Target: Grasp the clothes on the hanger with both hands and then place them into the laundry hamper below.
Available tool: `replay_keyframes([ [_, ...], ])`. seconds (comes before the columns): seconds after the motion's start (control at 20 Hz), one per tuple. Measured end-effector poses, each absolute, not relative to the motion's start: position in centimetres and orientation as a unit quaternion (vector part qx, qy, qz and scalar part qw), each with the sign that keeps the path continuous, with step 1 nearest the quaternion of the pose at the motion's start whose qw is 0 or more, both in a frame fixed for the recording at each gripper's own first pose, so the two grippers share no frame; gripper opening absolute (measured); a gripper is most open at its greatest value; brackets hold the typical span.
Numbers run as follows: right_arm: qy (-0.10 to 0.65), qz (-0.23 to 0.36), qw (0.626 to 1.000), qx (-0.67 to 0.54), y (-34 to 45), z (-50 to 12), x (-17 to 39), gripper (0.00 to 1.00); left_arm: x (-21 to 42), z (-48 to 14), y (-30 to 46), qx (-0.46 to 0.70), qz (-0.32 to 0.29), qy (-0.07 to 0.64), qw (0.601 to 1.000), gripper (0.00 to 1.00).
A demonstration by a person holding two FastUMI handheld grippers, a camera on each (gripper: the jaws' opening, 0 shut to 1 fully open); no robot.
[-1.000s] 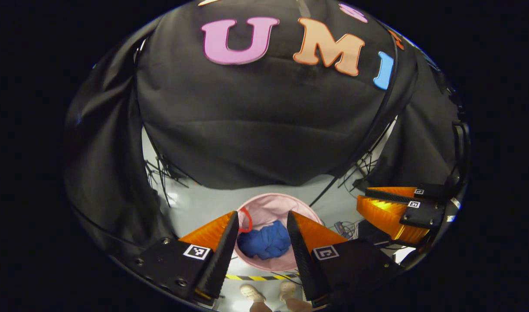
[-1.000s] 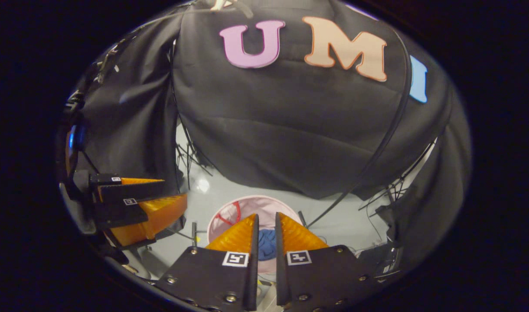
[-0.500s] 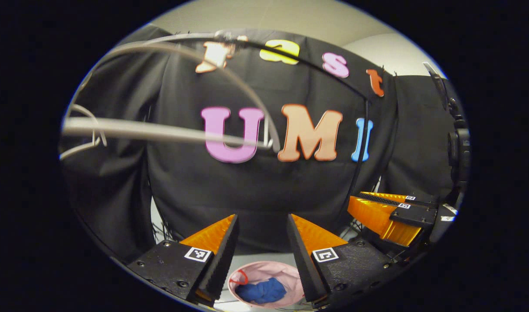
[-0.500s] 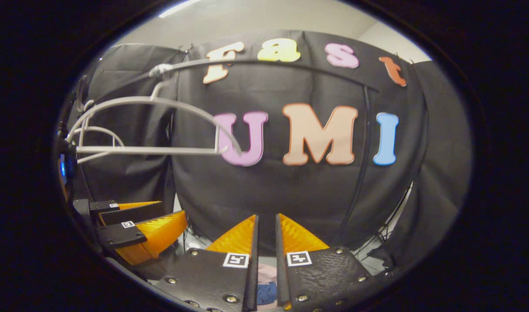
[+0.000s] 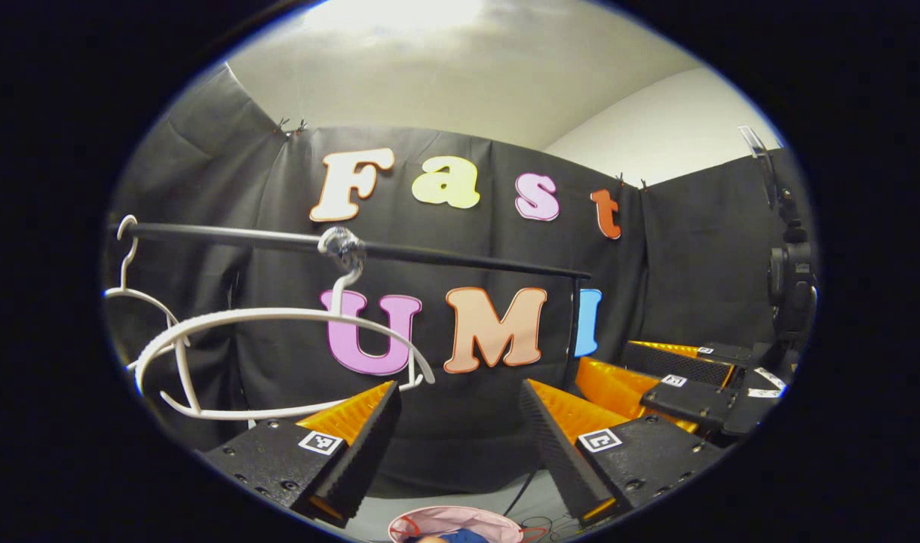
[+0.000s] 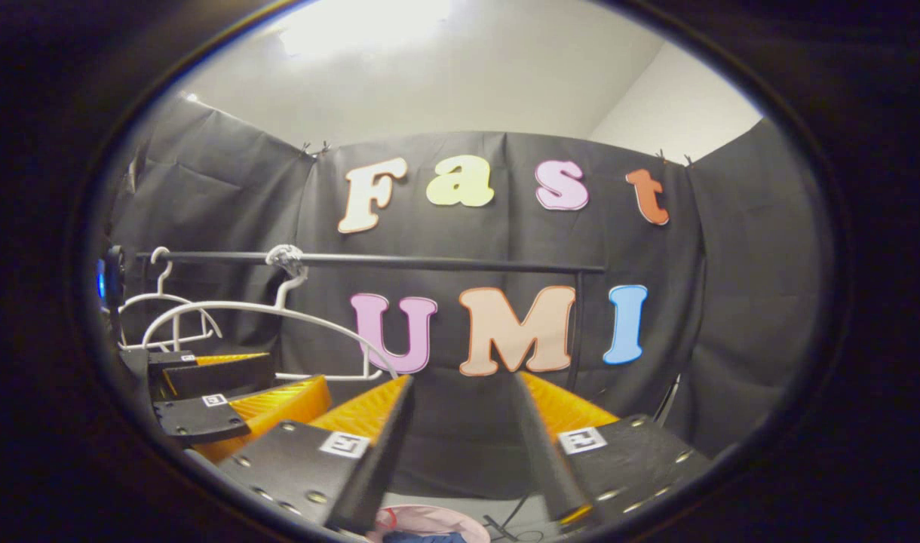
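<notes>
**Both grippers raised and empty before the bare hanger**

In the left gripper view, the left gripper (image 5: 460, 411) sits at 6 o'clock with its two fingers spread wide apart and nothing between them. Beyond it a thin black horizontal clothes rail (image 5: 460, 259) runs across the middle of the booth. A white plastic clothes hanger (image 5: 279, 362) hangs from the rail by a taped hook at about 10 o'clock and carries no garment; a second white plastic hanger (image 5: 132, 290) hangs at 9 o'clock, near the rail's end. The right gripper (image 5: 656, 373) shows at 4 o'clock, its fingers apart.

At the very bottom, at 6 o'clock, the rim of the round pale pink fabric laundry hamper (image 5: 460, 520) peeks up, with a sliver of crumpled blue clothes (image 5: 460, 537) lying inside it.

In the right gripper view, the right gripper (image 6: 464, 396) also holds its fingers spread wide, gripping nothing. The left gripper (image 6: 241, 385) lies at 8 o'clock, just below the empty hanger (image 6: 264, 317). The rail (image 6: 430, 262) crosses the centre, and the hamper (image 6: 430, 520) shows at 6 o'clock below the fingers.
</notes>
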State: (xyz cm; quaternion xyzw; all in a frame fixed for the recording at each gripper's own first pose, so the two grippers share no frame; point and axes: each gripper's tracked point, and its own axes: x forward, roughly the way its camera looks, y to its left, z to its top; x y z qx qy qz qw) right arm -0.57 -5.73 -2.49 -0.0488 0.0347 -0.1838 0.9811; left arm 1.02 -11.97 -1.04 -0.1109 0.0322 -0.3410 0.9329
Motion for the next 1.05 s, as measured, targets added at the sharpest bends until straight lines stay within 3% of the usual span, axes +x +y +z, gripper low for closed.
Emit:
replay_keyframes([
  [0.1,0.03,-0.186,0.98,-0.063,-5.8,-2.0,-1.2,0.99,0.5,-0.5,-12.3,-0.105,-0.345,0.028,0.932,0.95],
  [0.2,0.028,-0.187,0.98,-0.065,-5.5,-1.7,-1.9,0.95,0.5,-0.2,-12.3,-0.107,-0.345,0.027,0.932,0.94],
  [0.7,0.036,-0.177,0.982,-0.059,-5.8,-2.0,-3.6,0.95,-1.3,0.4,-12.1,-0.097,-0.336,0.025,0.937,0.94],
  [0.85,0.035,-0.173,0.983,-0.058,-6.7,-2.2,-4.1,0.96,-1.7,0.2,-12.9,-0.097,-0.334,0.029,0.937,0.94],
  [0.9,0.036,-0.172,0.983,-0.057,-7.0,-2.2,-4.1,1.0,-1.9,0.2,-13.1,-0.095,-0.331,0.03,0.938,0.94],
  [1.05,0.035,-0.169,0.983,-0.057,-8.5,-2.2,-4.4,0.96,-1.8,0.2,-13.8,-0.095,-0.324,0.029,0.941,0.94],
])
